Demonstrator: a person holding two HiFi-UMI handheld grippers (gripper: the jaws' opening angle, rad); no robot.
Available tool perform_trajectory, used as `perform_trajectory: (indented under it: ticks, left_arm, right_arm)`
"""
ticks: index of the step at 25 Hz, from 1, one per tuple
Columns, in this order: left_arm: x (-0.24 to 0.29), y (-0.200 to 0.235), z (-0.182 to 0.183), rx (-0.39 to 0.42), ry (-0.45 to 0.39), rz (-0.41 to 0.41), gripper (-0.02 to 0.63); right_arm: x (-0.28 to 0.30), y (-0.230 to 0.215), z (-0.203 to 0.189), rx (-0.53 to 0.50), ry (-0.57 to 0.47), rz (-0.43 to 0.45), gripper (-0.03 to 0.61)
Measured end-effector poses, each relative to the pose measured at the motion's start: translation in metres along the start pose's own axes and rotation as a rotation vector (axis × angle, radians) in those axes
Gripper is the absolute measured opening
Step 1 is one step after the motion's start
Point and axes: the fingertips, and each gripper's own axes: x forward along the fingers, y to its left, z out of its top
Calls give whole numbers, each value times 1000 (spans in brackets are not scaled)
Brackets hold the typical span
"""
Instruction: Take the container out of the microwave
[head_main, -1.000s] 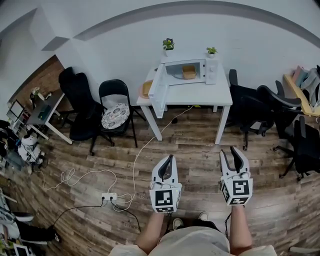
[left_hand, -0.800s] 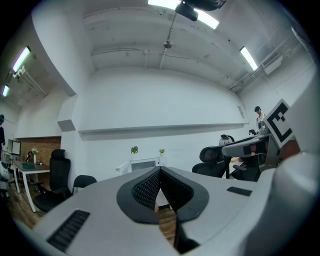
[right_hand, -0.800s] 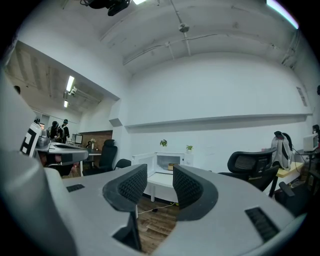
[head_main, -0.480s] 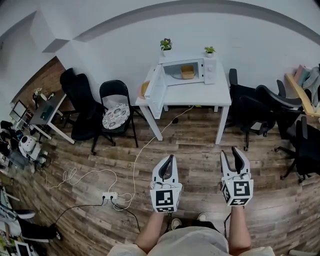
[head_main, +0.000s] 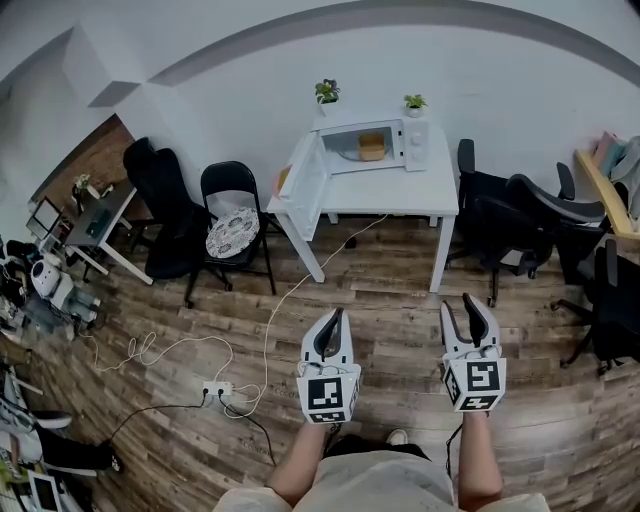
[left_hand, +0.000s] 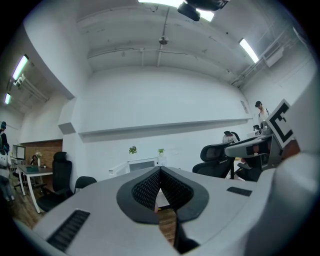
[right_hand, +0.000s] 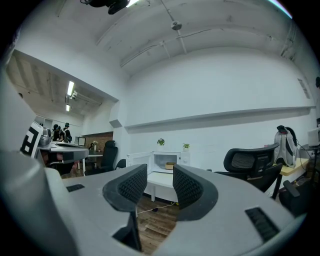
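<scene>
The white microwave (head_main: 372, 145) stands on a white table (head_main: 400, 198) by the far wall, its door (head_main: 308, 183) swung open to the left. Inside sits a tan container (head_main: 372, 146), also seen small in the right gripper view as the container (right_hand: 170, 165). Both grippers are held level over the wooden floor, well short of the table. My left gripper (head_main: 335, 317) has its jaws together with nothing in them. My right gripper (head_main: 467, 305) is open; its jaws have just been opening and nothing is between them. It points toward the microwave (right_hand: 167, 162).
Black chairs (head_main: 232, 225) stand left of the table and office chairs (head_main: 515, 215) to its right. A white cable (head_main: 270, 320) runs from the table across the floor to a power strip (head_main: 216, 390). Two small plants (head_main: 327, 92) sit on top of the microwave.
The person has stepped and the room has shifted slightly in the head view. Both grippers keep the same pose in front of the body.
</scene>
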Motion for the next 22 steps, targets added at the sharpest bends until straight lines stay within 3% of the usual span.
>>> perform_trajectory:
  ticks: [12,22]
  left_arm:
    - [21,-11,-4,-3,19,21,6]
    - [55,5,-12,-15,8,25,6]
  right_arm:
    - [19,-20,-4,8,7,28,170]
    - [55,-22,-7,-6,14,31,170]
